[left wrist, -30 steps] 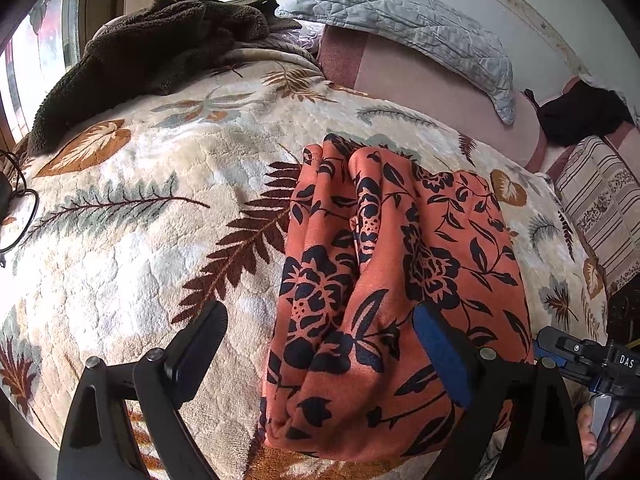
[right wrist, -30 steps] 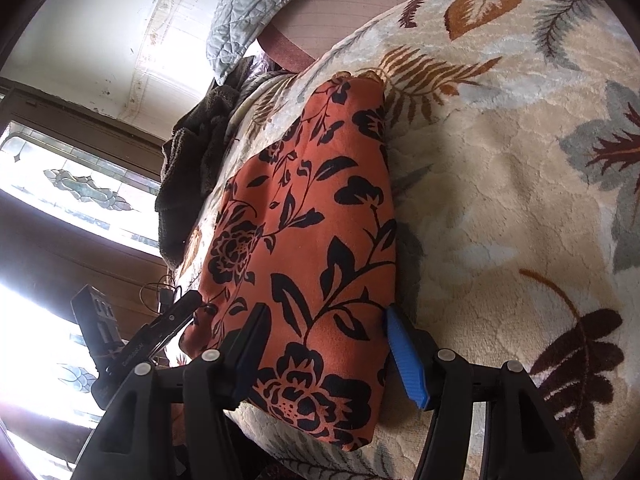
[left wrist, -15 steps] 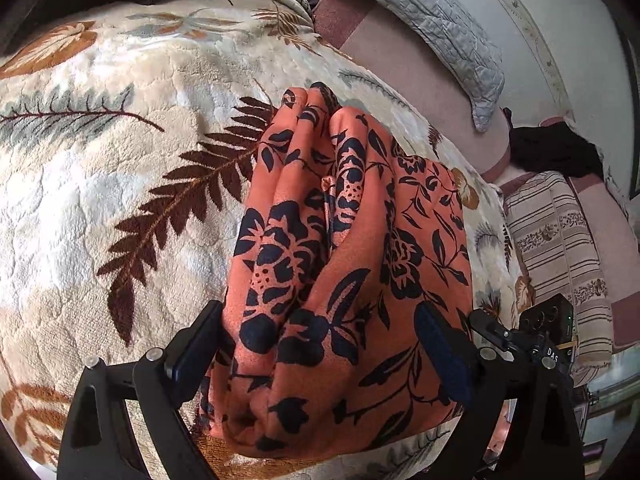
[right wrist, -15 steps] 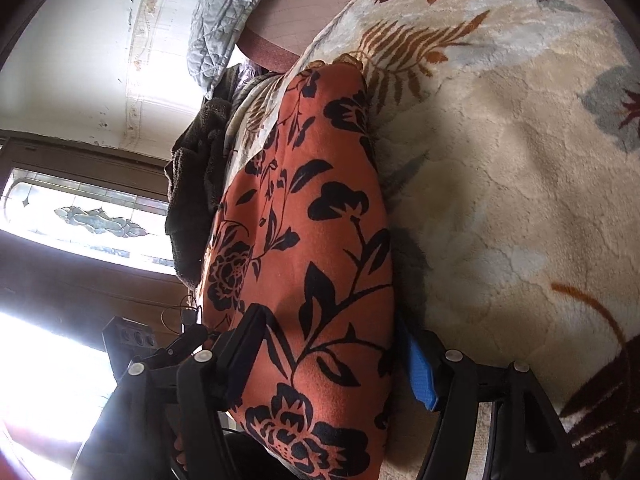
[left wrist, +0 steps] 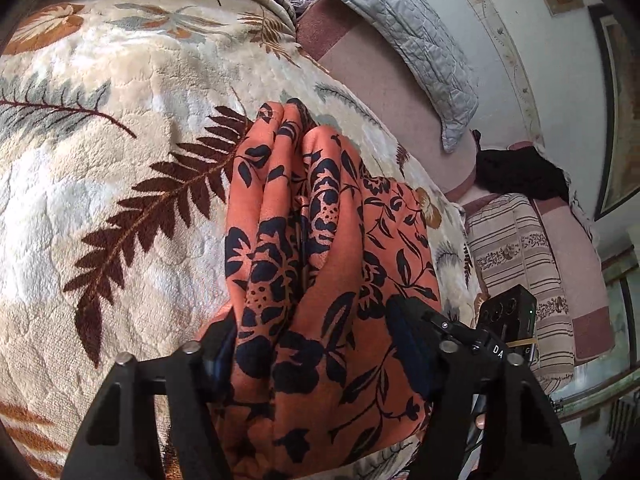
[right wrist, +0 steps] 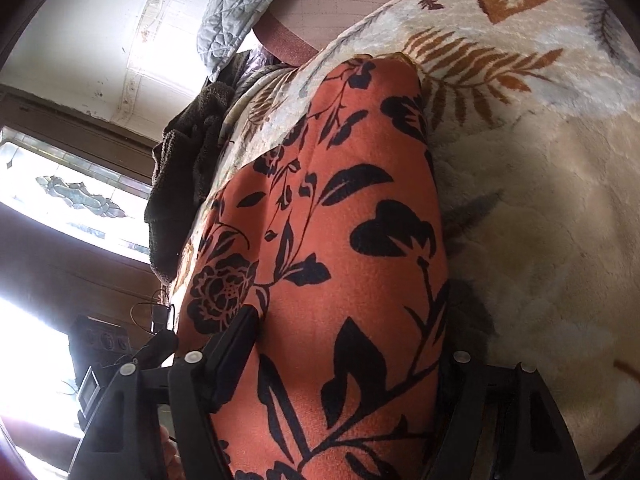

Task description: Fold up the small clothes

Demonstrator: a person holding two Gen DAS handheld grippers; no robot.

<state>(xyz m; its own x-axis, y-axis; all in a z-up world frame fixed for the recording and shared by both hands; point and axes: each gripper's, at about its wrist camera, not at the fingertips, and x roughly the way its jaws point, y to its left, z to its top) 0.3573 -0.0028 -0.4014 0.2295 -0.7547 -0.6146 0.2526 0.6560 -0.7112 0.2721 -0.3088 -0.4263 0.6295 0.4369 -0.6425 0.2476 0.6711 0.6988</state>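
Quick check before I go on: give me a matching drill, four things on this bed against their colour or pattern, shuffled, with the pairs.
Things:
1. folded garment
2. blanket
3. pillow
4. towel

Looks:
A. dark brown, fuzzy
B. cream with leaf and fern print
C. pale grey, quilted
D. orange with black flowers

Pairs: 1-D, 2-B, 3-C, 4-A

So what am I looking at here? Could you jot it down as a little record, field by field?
Place: bed under a leaf-patterned blanket
Item being folded: orange floral garment, bunched in thick folds
Left gripper: closing around the garment's near end
Right gripper: straddles the same garment, jaws opening
Behind: grey quilted pillow, dark fuzzy blanket
Fold: not yet neat
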